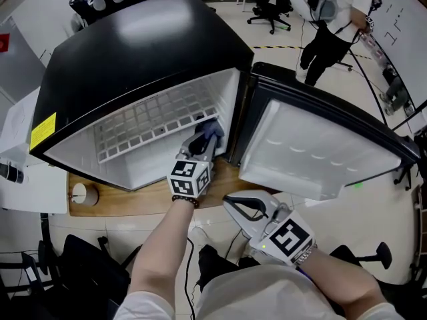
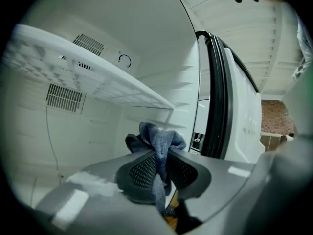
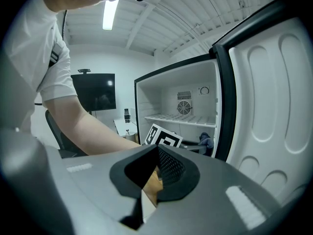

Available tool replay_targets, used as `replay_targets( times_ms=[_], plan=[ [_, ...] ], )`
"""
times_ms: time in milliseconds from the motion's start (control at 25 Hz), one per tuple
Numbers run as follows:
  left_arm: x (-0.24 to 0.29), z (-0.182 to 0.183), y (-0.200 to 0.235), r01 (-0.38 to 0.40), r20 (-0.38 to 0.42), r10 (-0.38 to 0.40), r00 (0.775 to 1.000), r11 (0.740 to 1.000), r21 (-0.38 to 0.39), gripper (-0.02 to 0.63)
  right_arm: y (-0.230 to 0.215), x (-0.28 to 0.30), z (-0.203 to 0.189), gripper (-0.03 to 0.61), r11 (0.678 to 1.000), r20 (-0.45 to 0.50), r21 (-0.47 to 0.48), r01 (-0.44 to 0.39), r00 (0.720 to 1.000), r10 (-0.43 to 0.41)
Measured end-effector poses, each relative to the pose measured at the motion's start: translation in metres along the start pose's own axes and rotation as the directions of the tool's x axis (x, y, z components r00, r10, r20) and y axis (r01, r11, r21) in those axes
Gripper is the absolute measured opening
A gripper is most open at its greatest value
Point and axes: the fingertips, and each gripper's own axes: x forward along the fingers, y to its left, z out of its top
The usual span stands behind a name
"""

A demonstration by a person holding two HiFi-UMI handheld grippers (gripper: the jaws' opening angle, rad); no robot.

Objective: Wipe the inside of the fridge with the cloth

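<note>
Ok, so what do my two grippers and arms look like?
The left gripper and right gripper are grey with black dotted pads; each carries a white cube with black square markers. The sleeves are short and white. A dark bead bracelet circles the left wrist, a metal band the right.

The left arm [image 1: 162,242] reaches far forward, the left tool [image 2: 159,165] nearly level, its jaws pinched on the blue cloth [image 2: 157,140], while the right arm [image 1: 343,279] is bent near the body, the right tool [image 3: 156,154] tilted slightly down, jaws together and empty.
</note>
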Motion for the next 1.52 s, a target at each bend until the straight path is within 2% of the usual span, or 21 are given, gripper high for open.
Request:
replay_targets(
  times_ms=[440,840,1120,1240,1360,1520],
  plan=[
    [-0.011,-0.004,-0.019,0.039,0.003,-0.039,0.999,0.999,-0.025,0.055,0.002,-0.002,0.003,0.002,1.000,0.016,-0.001,-0.004,1.000,0.004],
    [-0.024,-0.008,-0.021,0.041,-0.010,-0.041,0.999,0.998,-0.037,0.055,0.001,-0.010,0.007,0.002,1.000,0.011,0.005,0.013,1.000,-0.013],
    [-0.049,-0.002,-0.025,0.065,-0.008,-0.065,0.998,0.998,-0.016,0.055,-0.009,-0.015,0.008,0.002,0.999,0.017,0.014,0.044,0.999,-0.044],
    [-0.066,0.004,-0.031,0.112,-0.015,-0.112,0.994,0.994,0.001,0.056,-0.019,-0.019,0.009,0.013,0.998,0.038,0.027,0.065,0.997,-0.066],
    [-0.084,0.012,-0.042,0.195,-0.032,-0.194,0.980,0.981,0.016,0.057,-0.028,-0.021,0.013,0.035,0.998,0.042,0.034,0.059,0.997,-0.060],
    [-0.110,0.027,-0.063,0.339,-0.044,-0.338,0.940,0.941,0.016,0.057,-0.037,-0.021,0.013,0.169,0.999,0.015,0.027,0.028,0.999,-0.028]
  ],
)
